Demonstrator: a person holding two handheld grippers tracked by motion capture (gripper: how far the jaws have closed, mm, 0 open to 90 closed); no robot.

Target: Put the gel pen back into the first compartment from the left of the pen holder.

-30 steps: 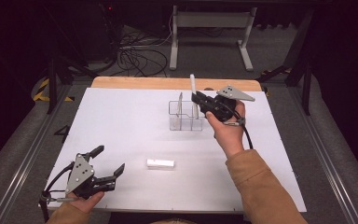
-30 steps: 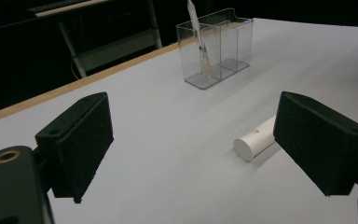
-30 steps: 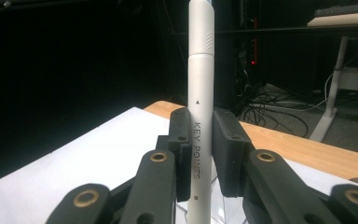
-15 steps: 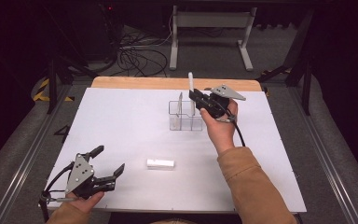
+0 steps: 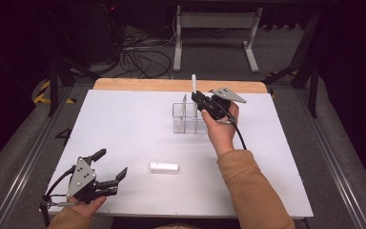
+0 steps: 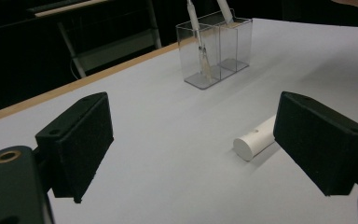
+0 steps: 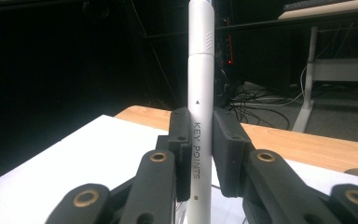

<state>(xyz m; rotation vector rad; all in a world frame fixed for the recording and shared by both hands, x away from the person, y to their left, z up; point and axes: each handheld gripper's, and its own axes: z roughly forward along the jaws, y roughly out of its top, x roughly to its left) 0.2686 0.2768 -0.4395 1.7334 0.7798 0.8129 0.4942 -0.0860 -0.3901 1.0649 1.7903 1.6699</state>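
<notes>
A clear plastic holder with two compartments stands on the white table, toward its far side. In the high view one thin pen leans inside the left compartment. In the left gripper view this pen stands in the nearer compartment with its tip on the bottom, and the lower end of a second white stick enters the farther compartment from above.

The right gripper is just above and beside the holder's right compartment. Its jaws are closed tightly on a white marker, which stands upright. In the right gripper view the marker is pressed between the two black pads, with the words "KEY POINTS" printed along its body. Most of the marker rises above the fingers; its lower part goes down below them toward the holder. If the lower end touches the bottom of the compartment, it cannot be told.

The left gripper rests near the front edge of the table, with its jaws wide apart and nothing between them. A short white cylinder lies on its side on the table, ahead of the left gripper's fingers and close to the right one, not touching it. The holder is well beyond these fingers.
</notes>
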